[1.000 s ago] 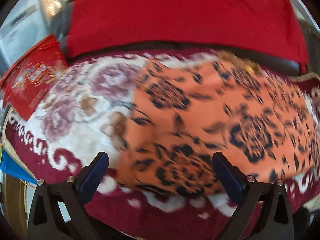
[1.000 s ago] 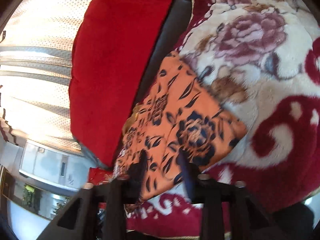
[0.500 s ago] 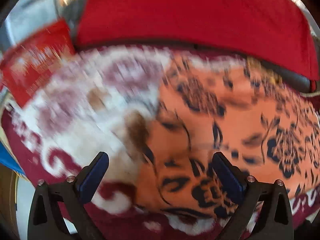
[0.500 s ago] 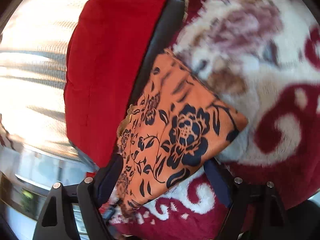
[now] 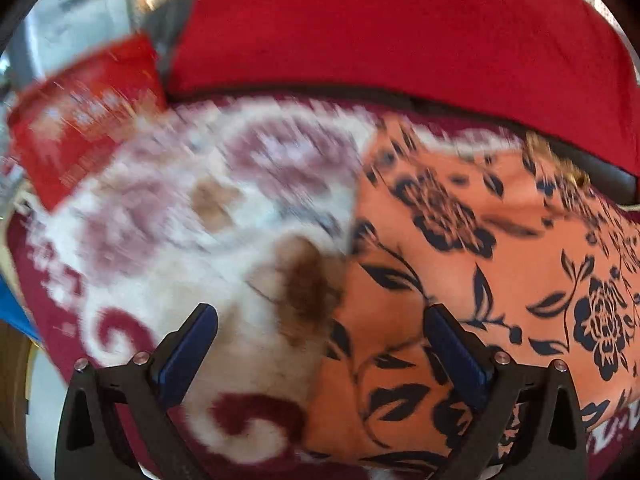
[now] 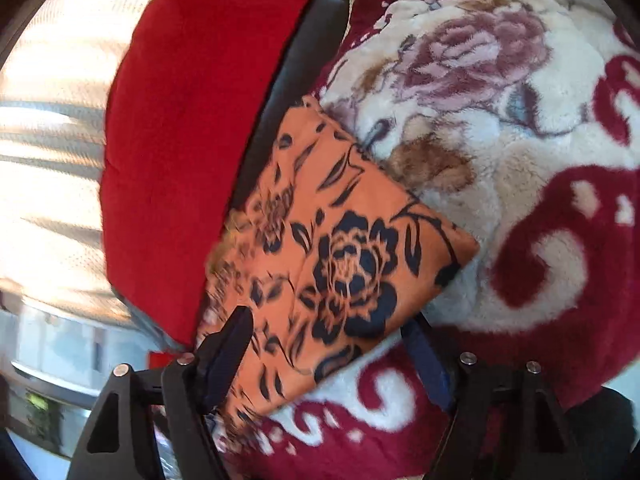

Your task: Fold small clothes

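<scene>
Now | orange floral cloth folded flat, squarish | plush fleece blanket beneath

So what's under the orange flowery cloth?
The orange flowery cloth lies on a fluffy rose-patterned blanket. Anything between its folded layers is covered, so it can't be seen.

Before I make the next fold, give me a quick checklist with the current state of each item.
1. Left hand-held gripper open: ok, jaws wide, holding nothing.
2. Right hand-held gripper open: ok, jaws spread either side of the garment's near end.
3. Orange cloth garment with dark floral print lying flat on the plush maroon-and-cream floral blanket: ok, it looks already folded.
4. Garment edges aligned: cannot tell, the far end by the red cushion is blurred.
5. Left view sharp enough to aim: not ok, motion blur.
</scene>
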{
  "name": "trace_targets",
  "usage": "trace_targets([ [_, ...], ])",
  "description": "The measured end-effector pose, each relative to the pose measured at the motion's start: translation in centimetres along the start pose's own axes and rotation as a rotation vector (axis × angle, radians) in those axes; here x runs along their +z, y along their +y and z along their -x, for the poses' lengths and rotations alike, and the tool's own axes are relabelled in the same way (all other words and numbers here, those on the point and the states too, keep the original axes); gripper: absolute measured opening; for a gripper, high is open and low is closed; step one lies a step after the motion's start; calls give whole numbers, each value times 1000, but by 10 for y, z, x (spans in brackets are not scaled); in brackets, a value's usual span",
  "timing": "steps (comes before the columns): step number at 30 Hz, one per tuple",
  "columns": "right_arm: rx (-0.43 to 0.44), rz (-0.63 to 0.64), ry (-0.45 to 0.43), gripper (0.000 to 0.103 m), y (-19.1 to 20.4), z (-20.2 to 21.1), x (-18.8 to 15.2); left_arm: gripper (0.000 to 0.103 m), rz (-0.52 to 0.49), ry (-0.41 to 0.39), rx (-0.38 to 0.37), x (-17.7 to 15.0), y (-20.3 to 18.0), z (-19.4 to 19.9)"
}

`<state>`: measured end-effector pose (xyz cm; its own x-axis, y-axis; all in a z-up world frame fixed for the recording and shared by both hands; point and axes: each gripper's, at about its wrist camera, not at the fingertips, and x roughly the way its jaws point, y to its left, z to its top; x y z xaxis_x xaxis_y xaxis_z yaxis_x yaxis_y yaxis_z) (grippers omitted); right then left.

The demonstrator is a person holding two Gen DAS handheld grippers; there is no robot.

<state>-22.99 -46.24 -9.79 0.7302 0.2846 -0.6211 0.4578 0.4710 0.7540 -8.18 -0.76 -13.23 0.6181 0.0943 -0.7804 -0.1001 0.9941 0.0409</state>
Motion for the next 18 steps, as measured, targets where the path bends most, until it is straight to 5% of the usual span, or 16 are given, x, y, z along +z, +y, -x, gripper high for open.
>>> trace_targets([
  [3, -66, 60, 2, 78, 12, 15, -7, 103, 30, -95, 23, 1, 7, 22],
  [8, 7, 125, -63, 78, 34, 36, -10, 103, -21, -145, -134, -3, -11, 38],
  [12, 55, 120, -116, 71, 35, 19, 4, 103, -90, -25, -211, -11, -31, 23],
  [15, 8, 65, -60, 68, 15, -16, 15, 103, -99, 142, -236, -14, -37, -10],
  [18, 32, 31, -69, 66, 6, -16, 17, 103, 44, 145, -272, -9, -16, -15],
])
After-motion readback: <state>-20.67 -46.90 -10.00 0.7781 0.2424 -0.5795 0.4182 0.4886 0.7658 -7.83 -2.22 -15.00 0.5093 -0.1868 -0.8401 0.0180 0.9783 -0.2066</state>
